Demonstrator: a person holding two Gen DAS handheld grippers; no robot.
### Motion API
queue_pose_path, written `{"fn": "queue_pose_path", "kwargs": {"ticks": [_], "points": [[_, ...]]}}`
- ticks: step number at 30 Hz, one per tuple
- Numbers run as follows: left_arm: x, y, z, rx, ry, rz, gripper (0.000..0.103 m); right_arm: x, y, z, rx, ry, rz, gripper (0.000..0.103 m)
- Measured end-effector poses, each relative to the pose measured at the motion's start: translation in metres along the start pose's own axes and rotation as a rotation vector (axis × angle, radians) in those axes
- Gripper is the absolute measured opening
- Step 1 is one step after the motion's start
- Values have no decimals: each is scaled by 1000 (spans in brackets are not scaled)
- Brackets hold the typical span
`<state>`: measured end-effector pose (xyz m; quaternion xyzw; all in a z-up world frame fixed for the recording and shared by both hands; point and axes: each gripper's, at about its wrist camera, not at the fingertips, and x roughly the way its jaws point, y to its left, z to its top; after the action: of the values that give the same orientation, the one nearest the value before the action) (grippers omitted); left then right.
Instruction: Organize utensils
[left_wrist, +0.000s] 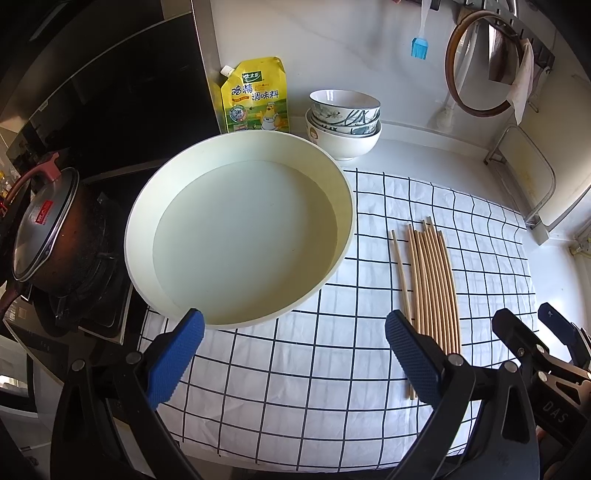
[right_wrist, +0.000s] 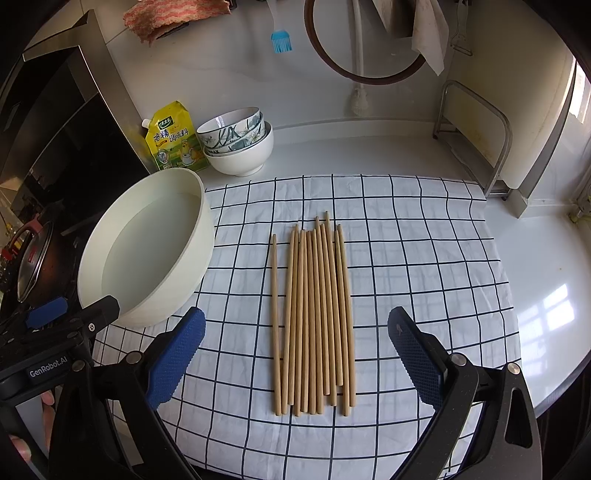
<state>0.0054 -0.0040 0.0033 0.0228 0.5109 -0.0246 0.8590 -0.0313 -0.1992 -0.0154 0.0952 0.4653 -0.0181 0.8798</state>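
Both grippers, left (left_wrist: 293, 354) and right (right_wrist: 295, 354), spread empty; chopsticks (right_wrist: 314, 317) mid-cloth (right_wrist: 424, 258) look light, stiff, roll-prone: pinch mid-shaft.

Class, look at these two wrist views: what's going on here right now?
A person holds two grippers over a checked cloth on a kitchen counter. Both the left gripper and the right gripper are open and hold nothing. A bundle of wooden chopsticks lies on the cloth between the right gripper's fingers, one stick slightly apart. A round cream basin, empty, sits ahead of the left gripper. Nothing is picked up yet.
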Motion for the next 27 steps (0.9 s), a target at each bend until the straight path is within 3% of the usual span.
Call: {"fn": "queue_pose_path", "kwargs": {"ticks": [27], "points": [[-2, 1, 0, -3, -10, -7, 97, -1, 0, 3, -1, -4, 2, 95]]}}
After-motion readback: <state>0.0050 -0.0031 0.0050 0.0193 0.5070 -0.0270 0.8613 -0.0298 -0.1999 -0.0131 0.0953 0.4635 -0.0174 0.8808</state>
